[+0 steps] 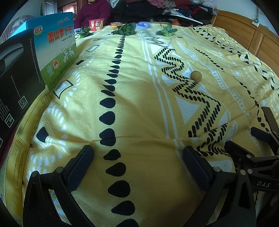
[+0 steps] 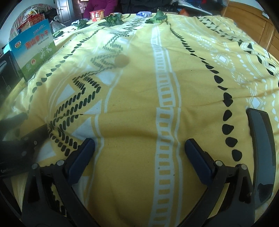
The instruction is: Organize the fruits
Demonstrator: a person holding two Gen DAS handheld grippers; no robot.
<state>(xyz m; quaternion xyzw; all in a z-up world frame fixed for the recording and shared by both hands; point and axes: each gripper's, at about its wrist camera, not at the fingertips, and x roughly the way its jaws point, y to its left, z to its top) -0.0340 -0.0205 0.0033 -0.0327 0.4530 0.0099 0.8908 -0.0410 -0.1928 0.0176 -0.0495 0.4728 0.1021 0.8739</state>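
A small round tan fruit [image 1: 196,76] lies alone on the yellow patterned bedspread [image 1: 139,87]; in the right wrist view it appears blurred [image 2: 122,60] at mid left. My left gripper [image 1: 137,160] is open and empty, low over the bedspread, well short of the fruit. My right gripper [image 2: 139,152] is open and empty too, also near the front of the bed; it shows at the right edge of the left wrist view [image 1: 258,139]. The left gripper shows at the left edge of the right wrist view [image 2: 19,139].
A blue and green box [image 1: 55,47] and a black box [image 1: 15,78] stand at the left. Green leafy bunches [image 1: 125,29], a red cup [image 1: 95,24] and a person in purple [image 1: 94,12] are at the far end. A dark phone [image 2: 263,148] lies at right.
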